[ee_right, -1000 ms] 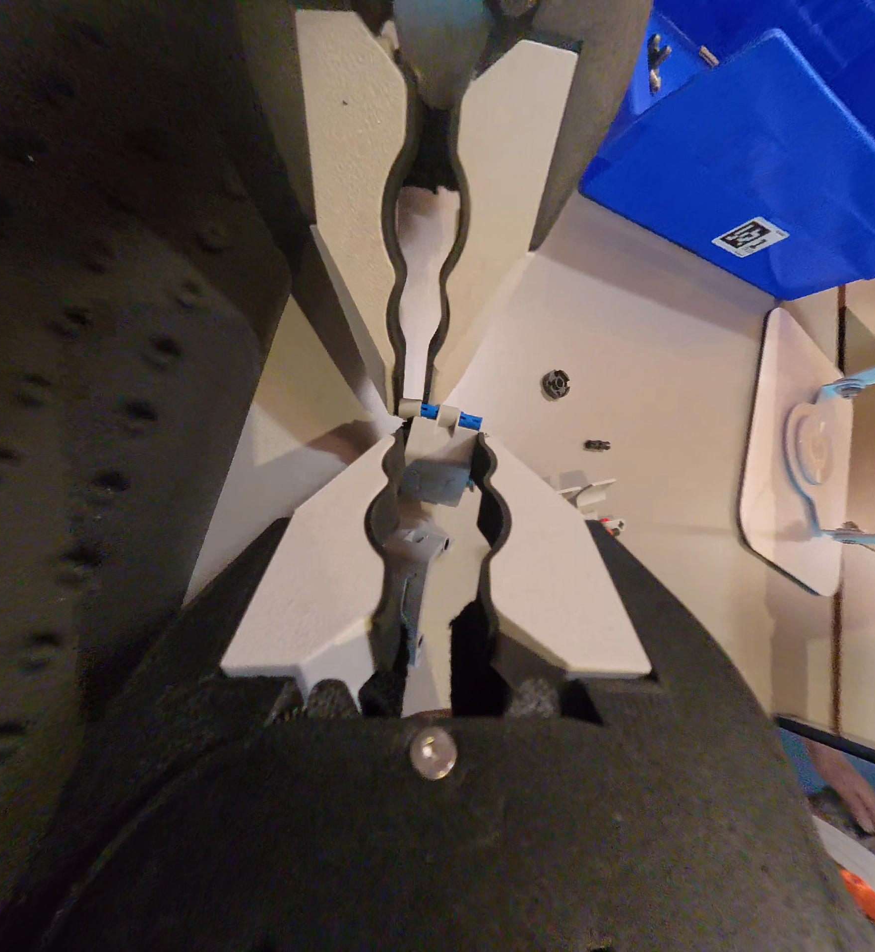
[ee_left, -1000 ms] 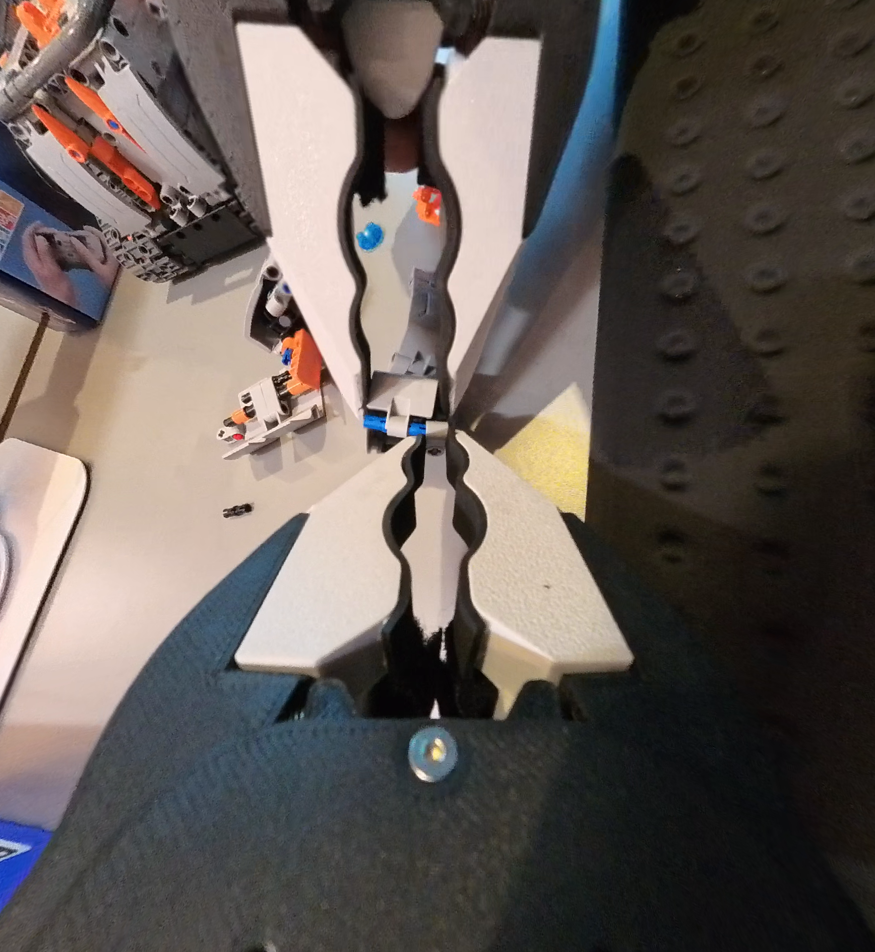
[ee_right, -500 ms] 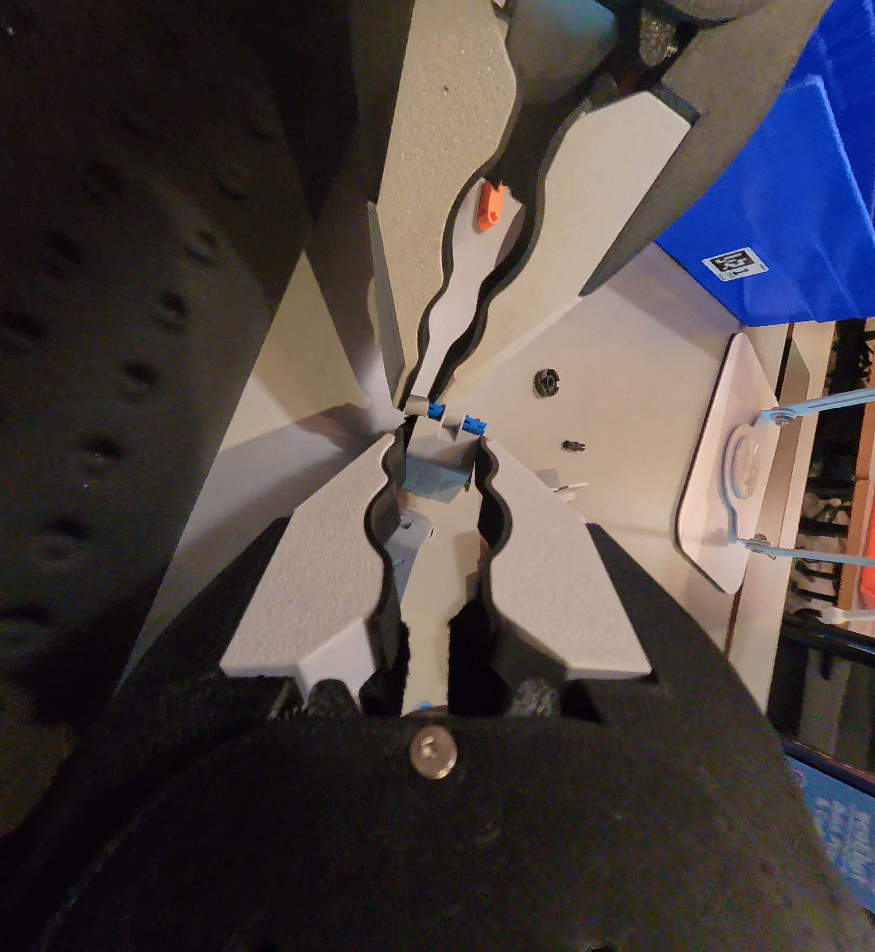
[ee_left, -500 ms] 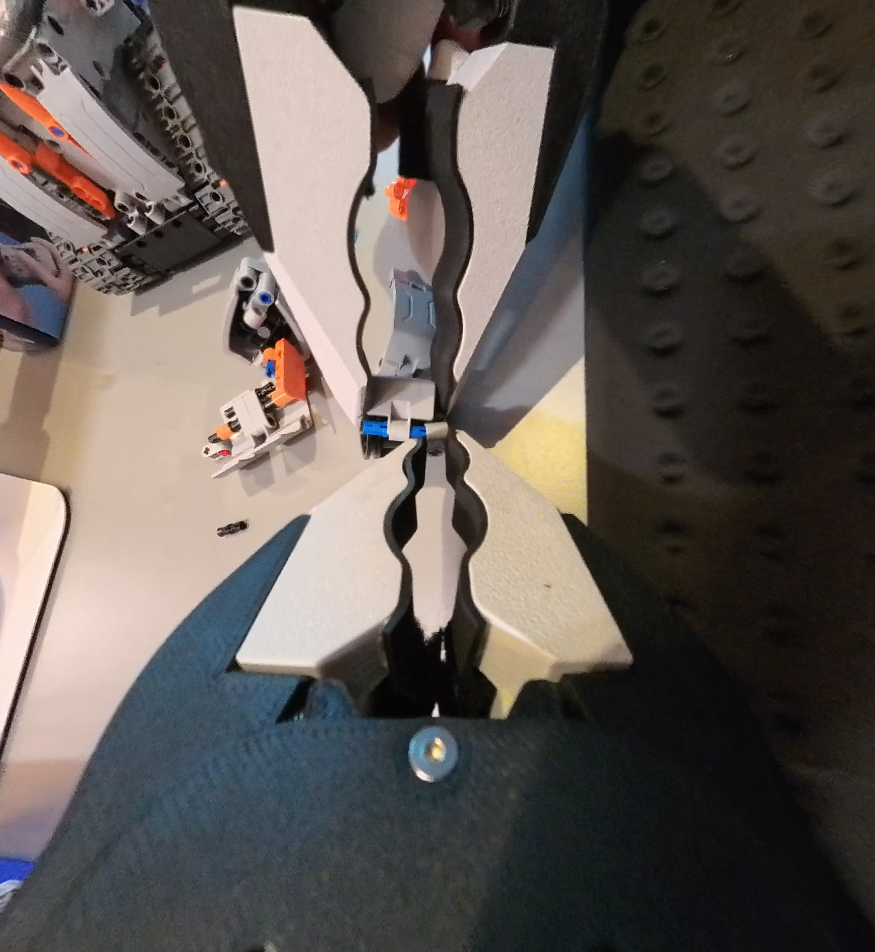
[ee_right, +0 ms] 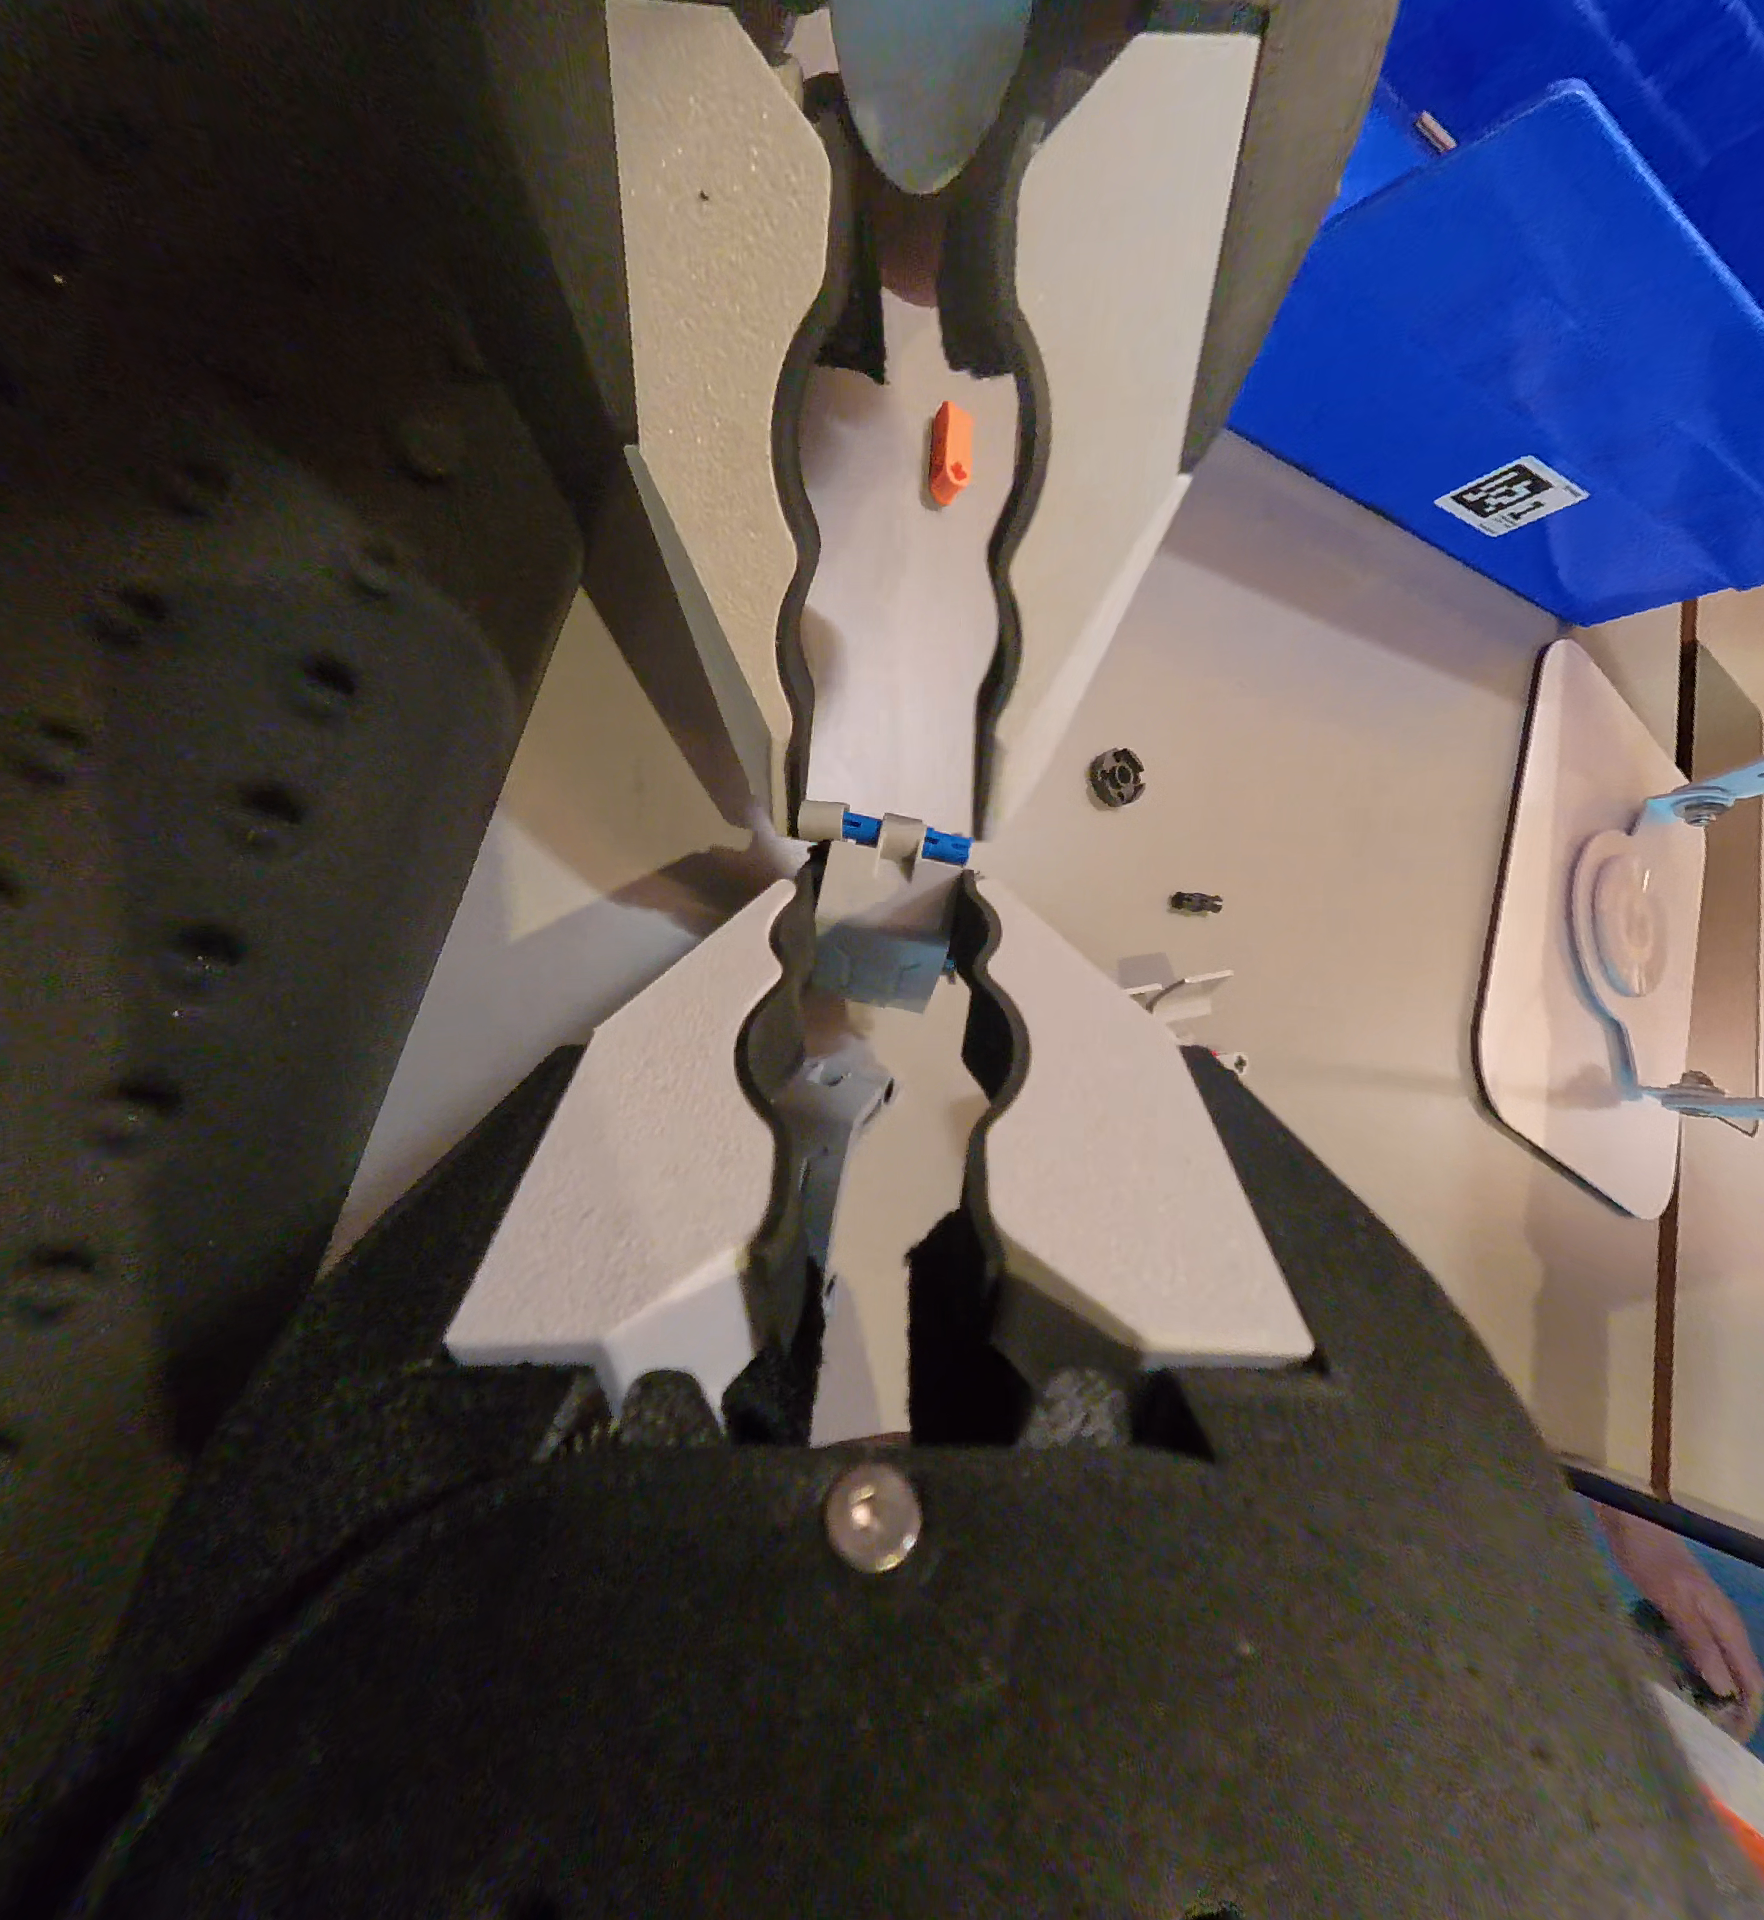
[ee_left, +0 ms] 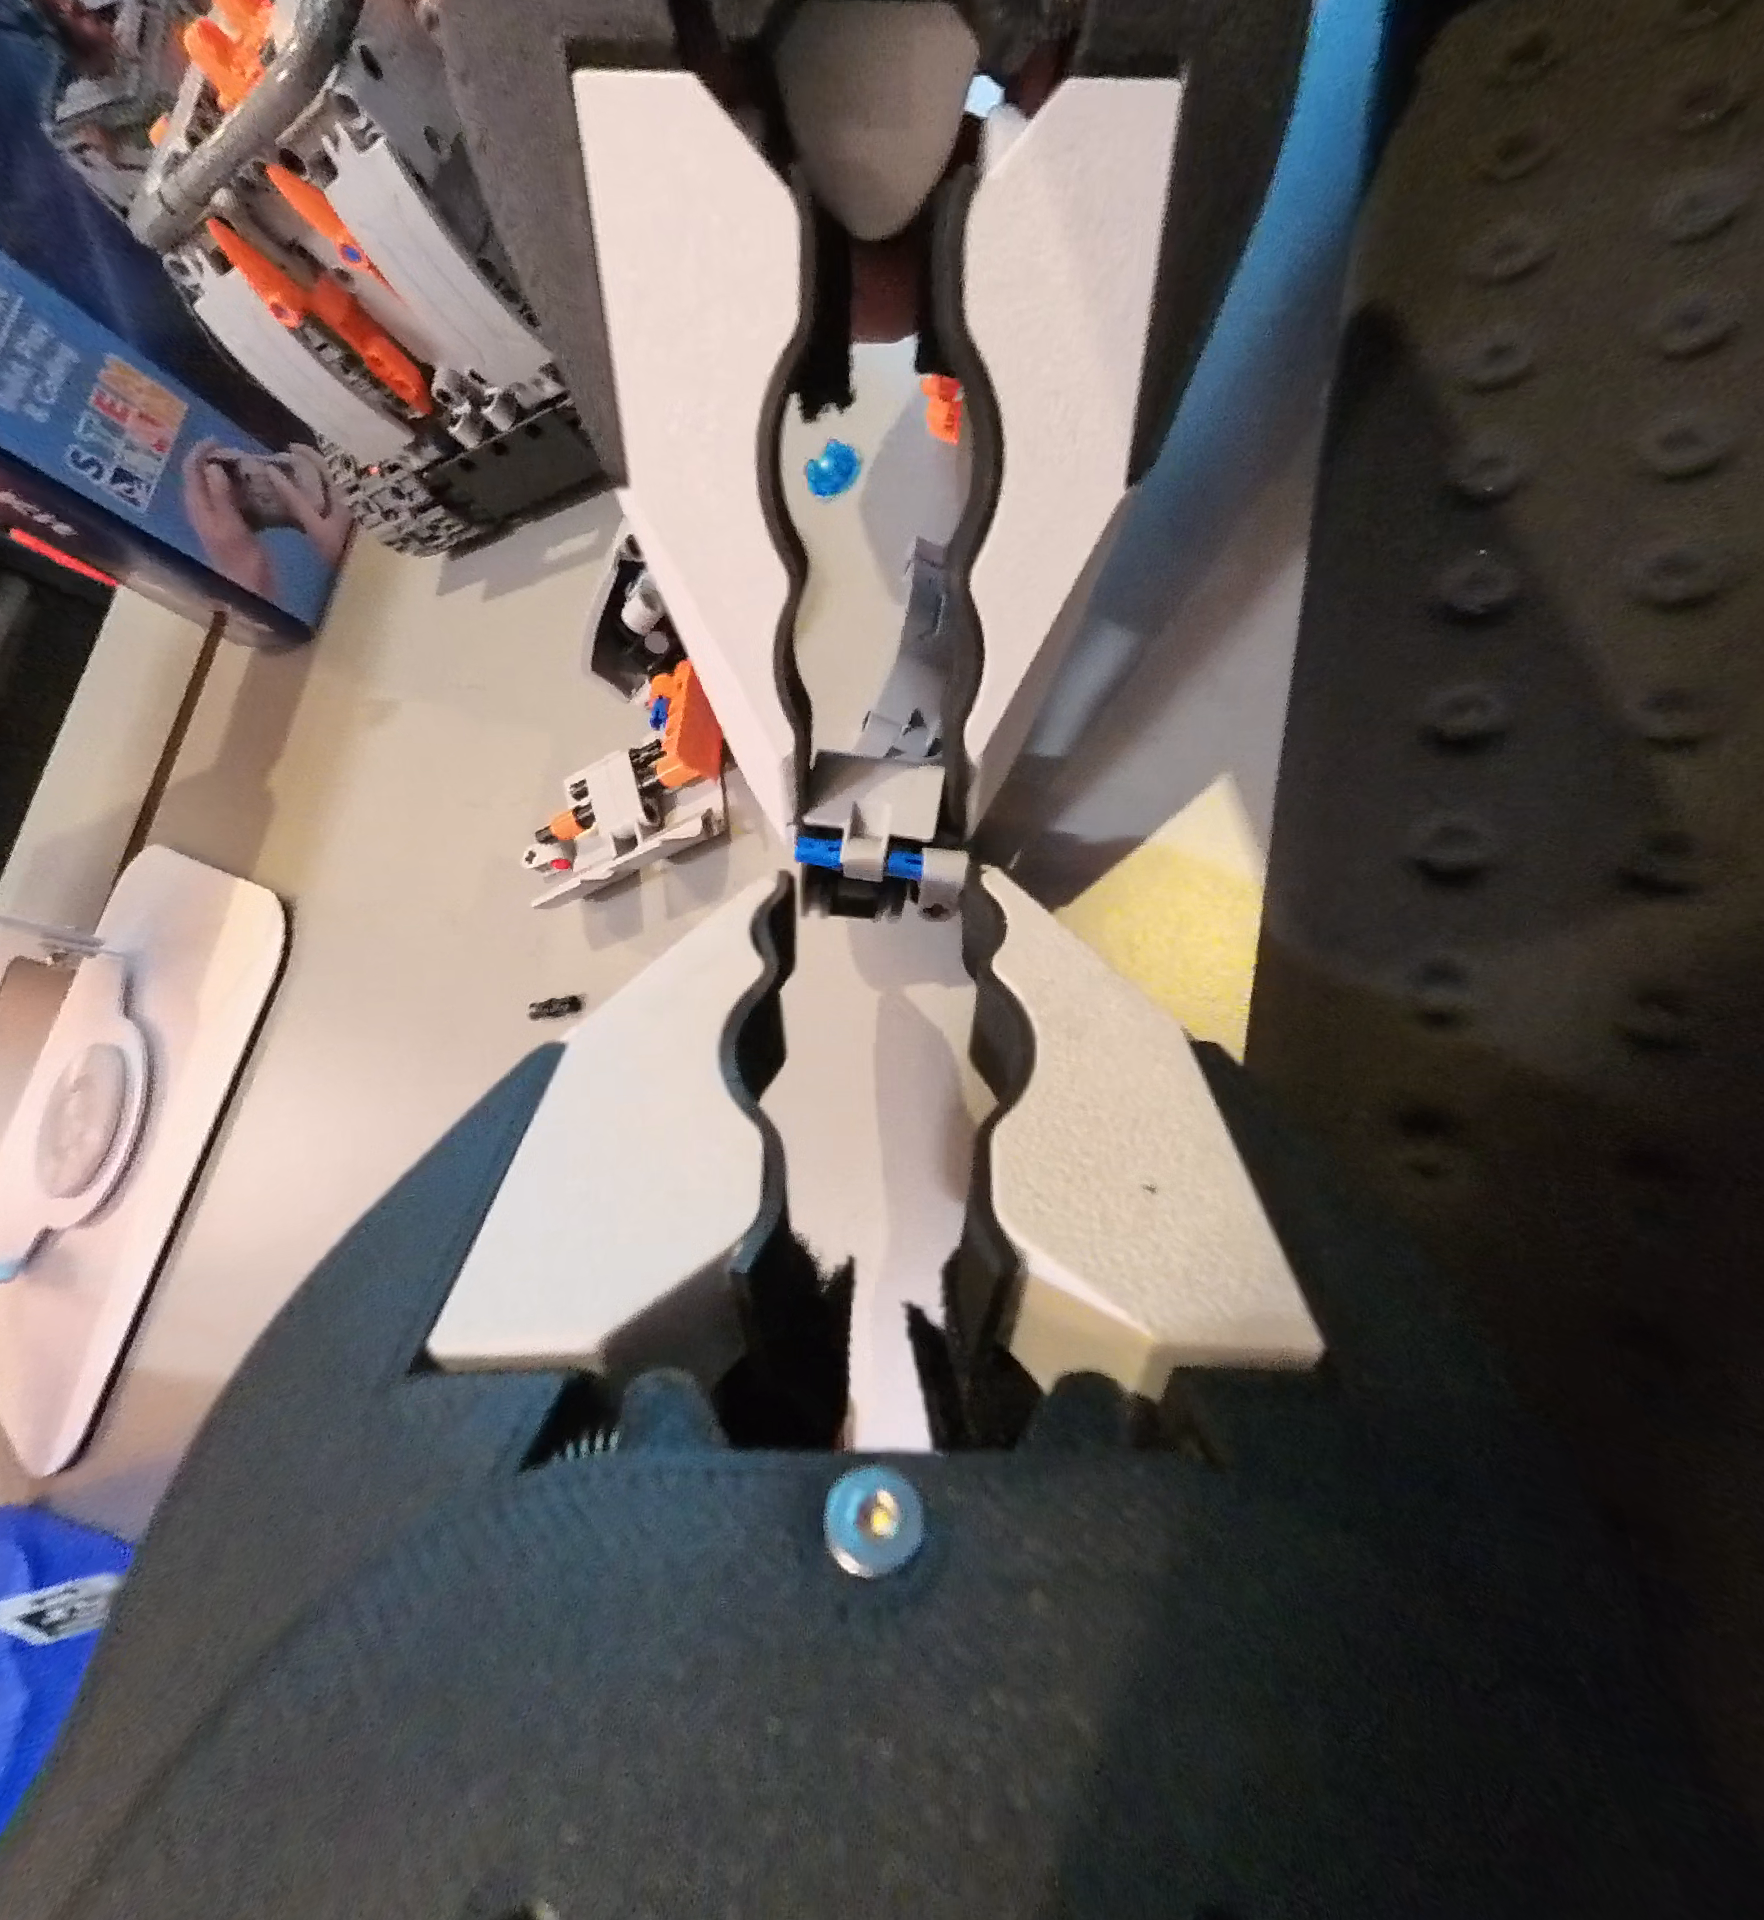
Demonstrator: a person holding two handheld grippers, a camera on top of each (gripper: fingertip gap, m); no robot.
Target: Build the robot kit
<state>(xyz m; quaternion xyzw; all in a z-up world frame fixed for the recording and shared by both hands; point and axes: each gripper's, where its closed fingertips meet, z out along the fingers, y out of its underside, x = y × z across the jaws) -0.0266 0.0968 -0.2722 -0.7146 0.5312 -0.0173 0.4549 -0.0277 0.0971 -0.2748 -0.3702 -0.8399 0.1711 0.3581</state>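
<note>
Two grippers point(ee_left: 878, 894) point(ee_right: 883, 883); one blue bin point(ee_right: 1584, 343); one black pin point(ee_left: 554, 1005).

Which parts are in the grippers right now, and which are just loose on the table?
In the grippers:
- grey part with blue pins, clamped by right gripper
- left gripper flanks its pins; grip unclear

Loose on the table:
- orange piece
- black round piece
- black pin
- grey-orange subassembly

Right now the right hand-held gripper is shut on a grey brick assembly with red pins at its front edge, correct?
Not quite: the pins are blue, not red, as the right wrist view shows. The rest holds: the right hand-held gripper is shut on the grey brick assembly, pins at its front edge.
</note>
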